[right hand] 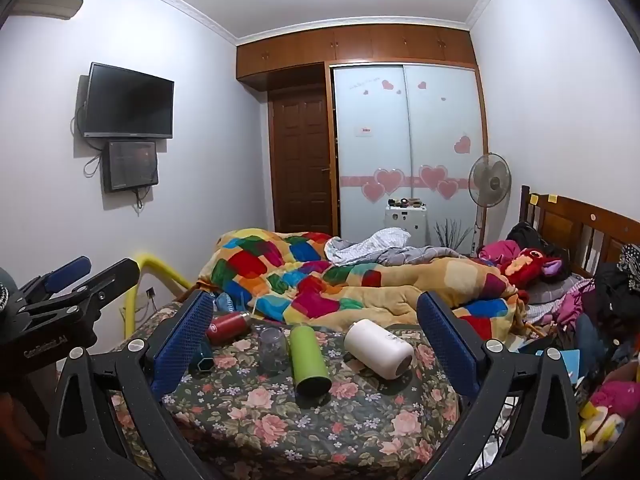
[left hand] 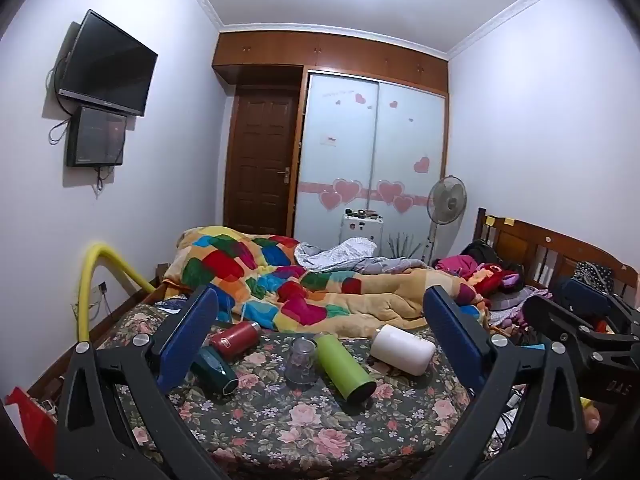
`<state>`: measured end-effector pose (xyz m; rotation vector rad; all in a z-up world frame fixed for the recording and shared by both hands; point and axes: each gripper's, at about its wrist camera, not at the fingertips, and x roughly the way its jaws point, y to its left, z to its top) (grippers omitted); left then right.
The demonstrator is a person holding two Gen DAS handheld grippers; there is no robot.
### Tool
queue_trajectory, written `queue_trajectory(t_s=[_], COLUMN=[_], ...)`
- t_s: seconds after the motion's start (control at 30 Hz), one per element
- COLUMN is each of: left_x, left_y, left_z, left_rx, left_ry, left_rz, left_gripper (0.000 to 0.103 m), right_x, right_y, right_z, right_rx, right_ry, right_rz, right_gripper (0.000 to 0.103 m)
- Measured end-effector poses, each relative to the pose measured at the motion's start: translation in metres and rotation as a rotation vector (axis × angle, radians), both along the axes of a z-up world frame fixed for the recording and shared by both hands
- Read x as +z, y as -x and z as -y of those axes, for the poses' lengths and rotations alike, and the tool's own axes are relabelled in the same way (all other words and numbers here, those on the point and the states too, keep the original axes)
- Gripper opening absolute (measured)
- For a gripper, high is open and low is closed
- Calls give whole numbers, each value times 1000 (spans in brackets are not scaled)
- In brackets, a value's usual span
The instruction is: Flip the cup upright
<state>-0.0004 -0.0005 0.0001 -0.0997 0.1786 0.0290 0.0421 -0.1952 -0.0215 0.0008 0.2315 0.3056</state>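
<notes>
Several cups lie on their sides on the floral bed sheet point(left hand: 304, 432): a green tumbler point(left hand: 346, 366) point(right hand: 309, 358), a white mug point(left hand: 402, 349) point(right hand: 378, 348), a red flask point(left hand: 235, 339) point(right hand: 228, 326) and a dark green cup point(left hand: 214, 370) point(right hand: 202, 360). A clear glass point(left hand: 300, 360) point(right hand: 273, 350) stands between them; I cannot tell which way up. My left gripper point(left hand: 320, 344) is open and empty, above the cups. My right gripper point(right hand: 314, 340) is open and empty too, hovering over them. The right gripper also shows at the left view's right edge point(left hand: 580, 332), and the left gripper at the right view's left edge point(right hand: 72, 284).
A colourful patchwork blanket point(left hand: 296, 284) is heaped behind the cups. Clothes and toys point(right hand: 560, 280) pile up by the wooden headboard point(left hand: 560, 252) on the right. A yellow rail point(left hand: 96, 280) stands at the bed's left edge. A fan point(left hand: 446, 200), a wardrobe and a door are at the back.
</notes>
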Motion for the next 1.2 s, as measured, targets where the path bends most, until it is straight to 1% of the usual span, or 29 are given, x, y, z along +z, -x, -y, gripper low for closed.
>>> queue_trajectory(t_s=[0.07, 0.1, 0.3, 0.43, 1.2], left_x=[2, 2, -1, -5, -7], left_y=[0, 2, -1, 1, -1], left_z=[4, 3, 3, -1, 1], left_rx=[-4, 9, 8, 3, 3], left_ry=[-17, 12, 20, 23, 6], left_rz=[-1, 6, 3, 0, -8], left_gripper=[103, 103, 103, 103, 103], right_x=[0, 1, -1, 4, 4], right_y=[0, 0, -1, 1, 1], right_z=[0, 0, 0, -5, -5], right_rx=[2, 2, 6, 8, 13], right_ry=[0, -1, -4, 0, 3], right_rz=[-1, 0, -3, -4, -7], right_gripper=[102, 102, 102, 102, 102])
